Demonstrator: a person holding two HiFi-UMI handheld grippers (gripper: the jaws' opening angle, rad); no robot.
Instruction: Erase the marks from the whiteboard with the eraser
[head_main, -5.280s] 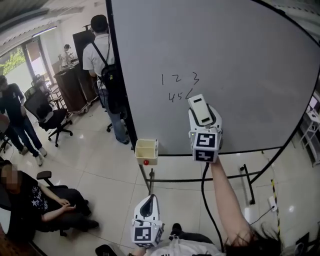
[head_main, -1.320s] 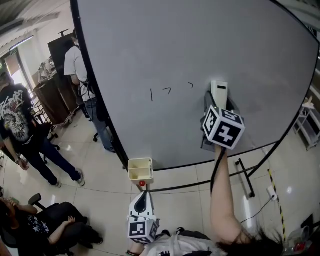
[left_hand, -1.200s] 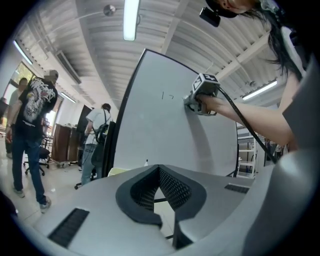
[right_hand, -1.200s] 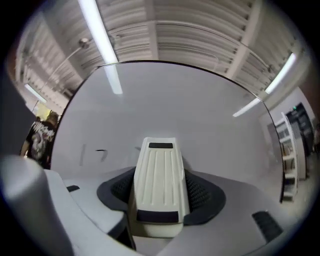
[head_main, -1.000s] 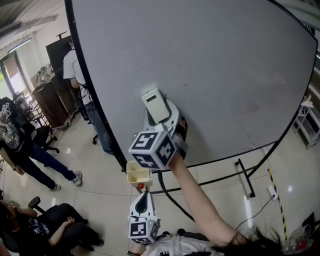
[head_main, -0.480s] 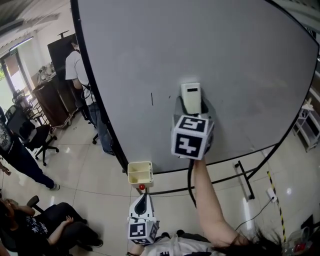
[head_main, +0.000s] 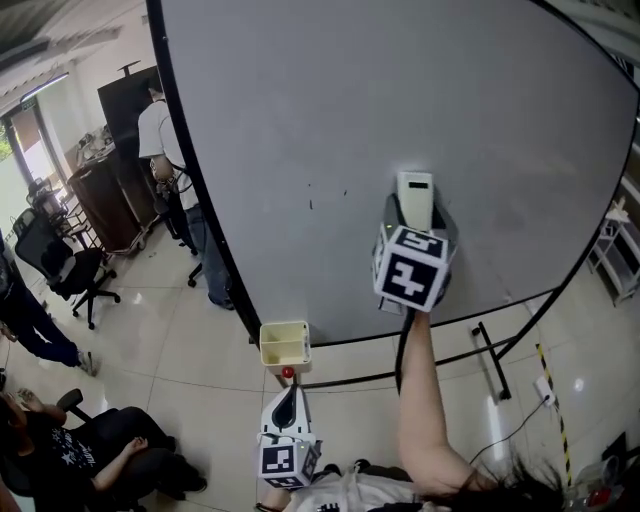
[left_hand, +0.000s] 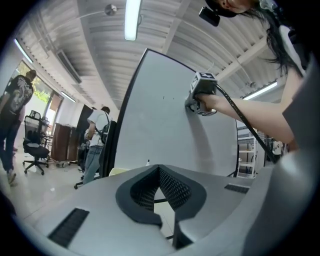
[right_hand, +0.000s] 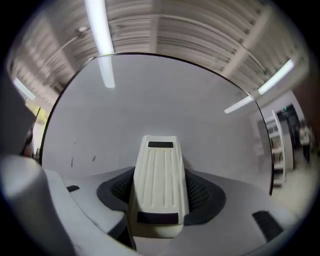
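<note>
While right tool (head_main: 413, 222) clamps eraser (head_main: 415, 190) against whiteboard (head_main: 300, 100), two faint marks (head_main: 310, 204) illegible

Smooth, faintly sheened whiteboard (head_main: 300, 100); ribbed matt plastic eraser (right_hand: 159, 185); glossy, light-reflecting tiled floor (head_main: 190, 370).

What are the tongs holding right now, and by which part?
The right tongs grip the eraser by its two long sides, its far end sticking out past them. The left tongs are shut on nothing.

the glossy pale tiled floor (head_main: 180, 370) carries the black metal legs (head_main: 490, 355) of the large white whiteboard (head_main: 400, 100), a black wheeled office chair (head_main: 55, 270) and a dark wooden cabinet (head_main: 105, 195).
</note>
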